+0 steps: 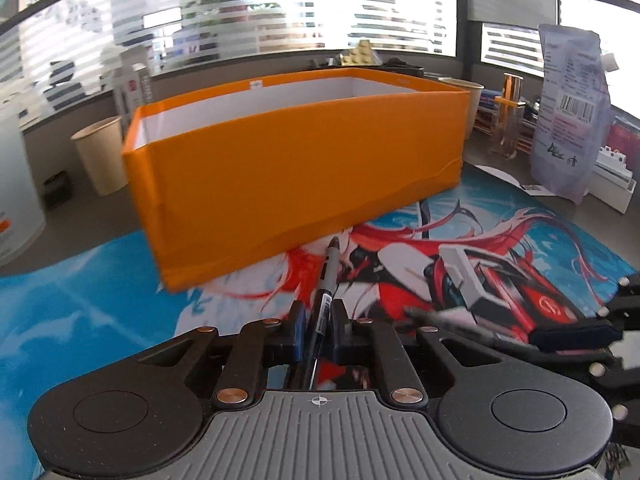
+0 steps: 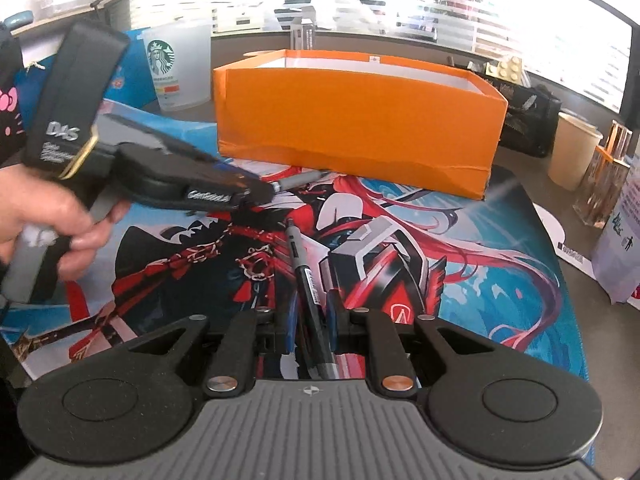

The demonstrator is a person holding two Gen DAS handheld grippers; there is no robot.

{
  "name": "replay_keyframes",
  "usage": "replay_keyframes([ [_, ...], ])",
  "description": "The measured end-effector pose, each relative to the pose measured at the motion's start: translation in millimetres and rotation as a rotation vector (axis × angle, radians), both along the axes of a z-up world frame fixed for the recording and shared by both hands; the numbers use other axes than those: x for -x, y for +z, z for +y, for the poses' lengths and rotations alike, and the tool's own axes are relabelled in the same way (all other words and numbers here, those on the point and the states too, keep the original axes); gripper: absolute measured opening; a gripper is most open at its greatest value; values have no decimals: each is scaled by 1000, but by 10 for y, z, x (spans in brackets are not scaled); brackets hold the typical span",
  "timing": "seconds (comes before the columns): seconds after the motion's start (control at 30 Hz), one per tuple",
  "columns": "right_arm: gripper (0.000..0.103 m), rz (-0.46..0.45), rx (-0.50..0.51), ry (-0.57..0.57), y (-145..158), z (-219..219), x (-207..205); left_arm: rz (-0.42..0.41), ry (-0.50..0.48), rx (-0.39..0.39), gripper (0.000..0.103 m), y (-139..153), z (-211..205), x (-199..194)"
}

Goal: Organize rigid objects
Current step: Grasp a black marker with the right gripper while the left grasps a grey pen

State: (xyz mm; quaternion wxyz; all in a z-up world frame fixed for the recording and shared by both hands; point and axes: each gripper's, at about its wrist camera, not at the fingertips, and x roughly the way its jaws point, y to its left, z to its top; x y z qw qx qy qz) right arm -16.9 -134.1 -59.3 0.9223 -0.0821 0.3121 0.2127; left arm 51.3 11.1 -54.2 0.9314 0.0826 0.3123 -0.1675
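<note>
Pens [image 1: 326,280] gripped, Starbucks cup [image 2: 180,68] (right view only)

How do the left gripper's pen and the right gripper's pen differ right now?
The left gripper holds its pen with the tip close to the orange box; in the right wrist view that pen lies nearly level, pointing right. The right gripper holds its pen pointing away from the camera, tip well short of the box, over the printed mat. Shared: both are dark pens with grey tips and white labels, each clamped between shut jaws.
</note>
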Motion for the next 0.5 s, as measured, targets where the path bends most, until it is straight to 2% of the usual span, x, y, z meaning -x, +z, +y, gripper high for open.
replay_keyframes([
  [0.37,13,-28,34,40,-17,59,-18,7,-10,0,15,13,-7,-66],
  [0.5,13,-37,43,33,-21,82,-1,-6,-24,17,10,-10,-27,-71],
])
